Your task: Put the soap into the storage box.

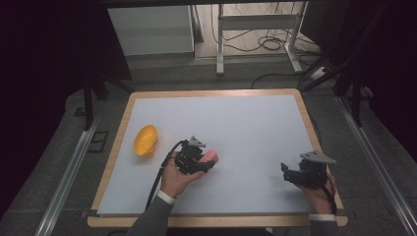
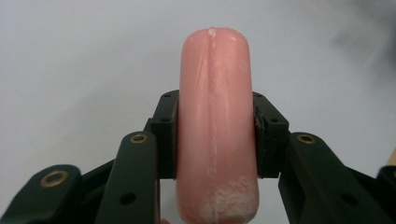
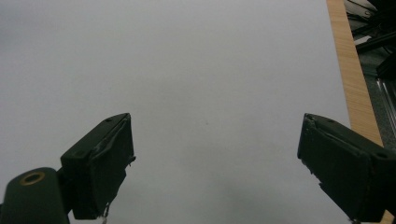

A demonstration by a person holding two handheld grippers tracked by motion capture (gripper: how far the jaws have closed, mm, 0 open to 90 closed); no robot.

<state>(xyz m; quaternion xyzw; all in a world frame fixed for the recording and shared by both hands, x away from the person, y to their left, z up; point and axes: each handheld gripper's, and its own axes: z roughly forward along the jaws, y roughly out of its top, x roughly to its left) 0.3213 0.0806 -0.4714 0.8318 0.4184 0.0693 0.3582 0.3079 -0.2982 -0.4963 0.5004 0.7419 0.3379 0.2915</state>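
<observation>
Black fingers (image 2: 169, 135) of the left gripper (image 2: 215, 135) clamp a pink sausage (image 2: 217, 116) from both sides, the pads pressed flat against its smooth skin about midway along its length, as seen in the left gripper view. One rounded end of the sausage pokes out beyond the fingertips, with a small pale nub at the tip; a whitish scuffed patch marks the other end, nearest the camera. From the high view, the left gripper (image 1: 209, 163) sits in the person's left hand (image 1: 173, 181) over the pale grey mat (image 1: 246, 128), the sausage (image 1: 211, 156) showing at its front, near the middle of the mat's near half. A yellow bowl (image 1: 145, 140) lies tipped on its side on the mat to the left, near the gripper but apart from it. At right, the right gripper (image 1: 285, 173) rests in the person's right hand (image 1: 320, 194) close to the mat's near right corner, well apart from the sausage. Its jaws stand wide in the right gripper view, the two black pads (image 3: 105, 163) far from each other with only bare mat (image 3: 210, 84) between them and the table's wooden edge (image 3: 348, 70) running along the right
</observation>
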